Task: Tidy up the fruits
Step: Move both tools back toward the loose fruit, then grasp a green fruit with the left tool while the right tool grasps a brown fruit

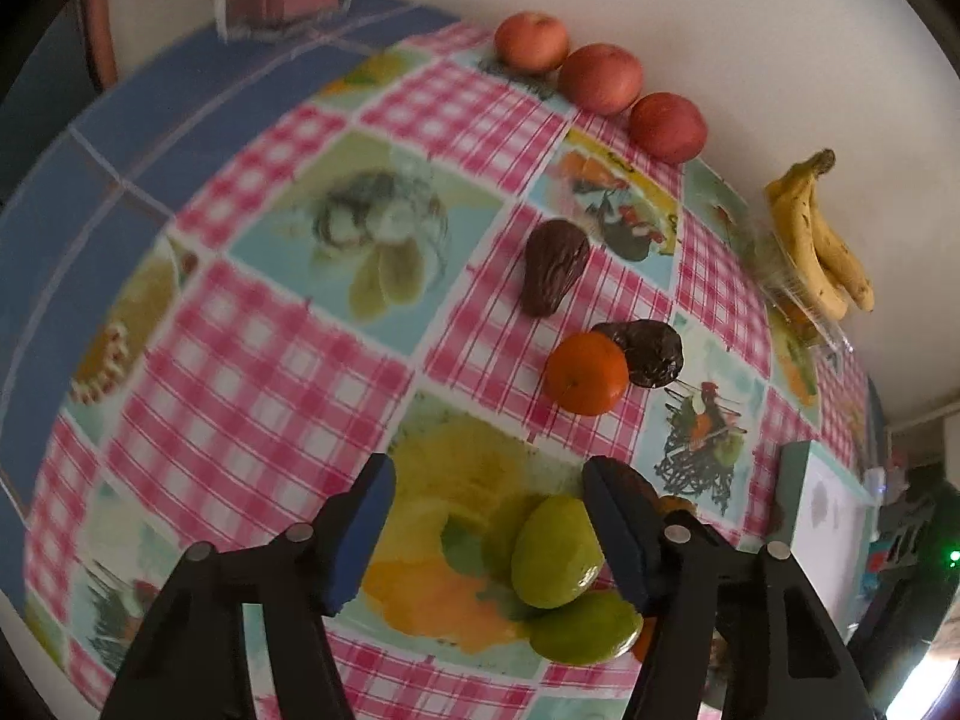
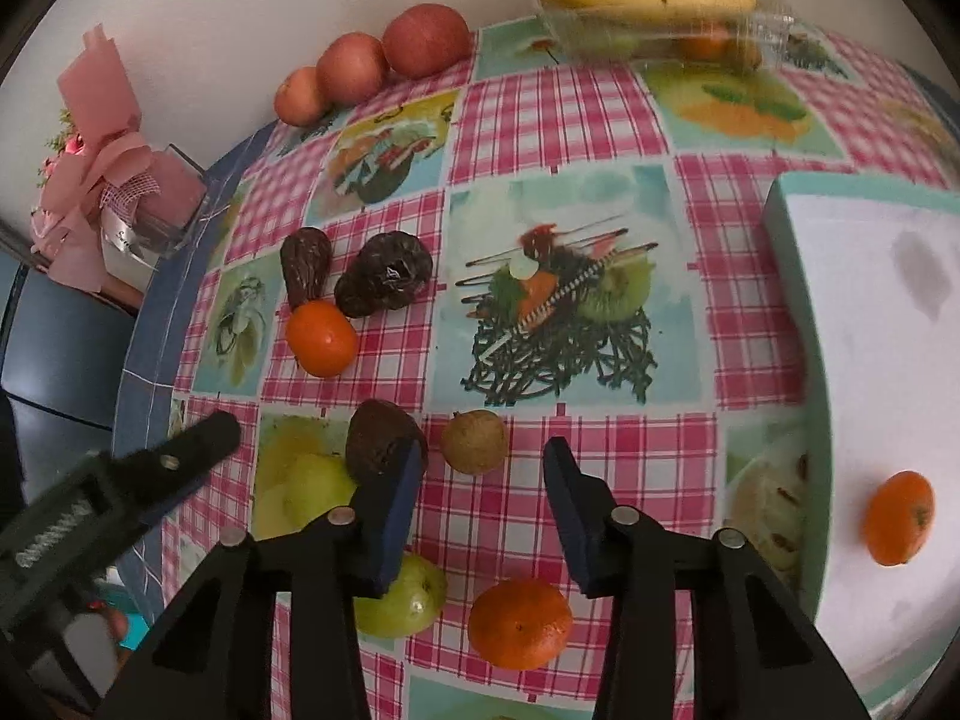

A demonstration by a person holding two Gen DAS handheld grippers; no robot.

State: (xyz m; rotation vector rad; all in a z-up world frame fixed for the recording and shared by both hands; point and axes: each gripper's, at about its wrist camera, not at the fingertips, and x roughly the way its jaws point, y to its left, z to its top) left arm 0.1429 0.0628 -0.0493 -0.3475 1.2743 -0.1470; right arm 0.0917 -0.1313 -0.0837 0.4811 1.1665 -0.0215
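The two smooth green oval fruits (image 1: 555, 552) lie touching each other near the front edge of the counter (image 1: 252, 324), which wears a pink-checked cloth with printed fruit panels. The upper one leans with its long axis running up and slightly right in the left wrist view; the lower one (image 1: 585, 627) lies more across.

The left gripper (image 1: 486, 531) hangs over them with its jaws apart. Its right blue pad (image 1: 618, 540) sits just beside the upper green fruit, and whether it touches cannot be told; the left pad is well clear, so nothing is clamped. A dark brown wrinkled fruit (image 2: 384, 438) lies close behind that right finger.

The right gripper (image 2: 480, 468) also stands open and grips nothing. Between its fingers, further on, lies a small brownish round fruit (image 2: 474, 441); nearer the camera, an orange mandarin (image 2: 519, 630).

Further out lie another mandarin (image 1: 585, 372) touching a dark wrinkled fruit (image 1: 651, 354), and a brown pear-shaped fruit (image 1: 552, 276) pointing its narrow end toward the camera. Along the wall stand three red apples (image 1: 600, 78) in a row and a bunch of yellow bananas (image 1: 822, 240) on a clear plastic box (image 2: 660, 36). To the right is a white tray with a teal rim (image 2: 786, 276) holding one mandarin (image 2: 900, 516). At the far left corner is a pink wrapped bouquet (image 2: 102, 168).
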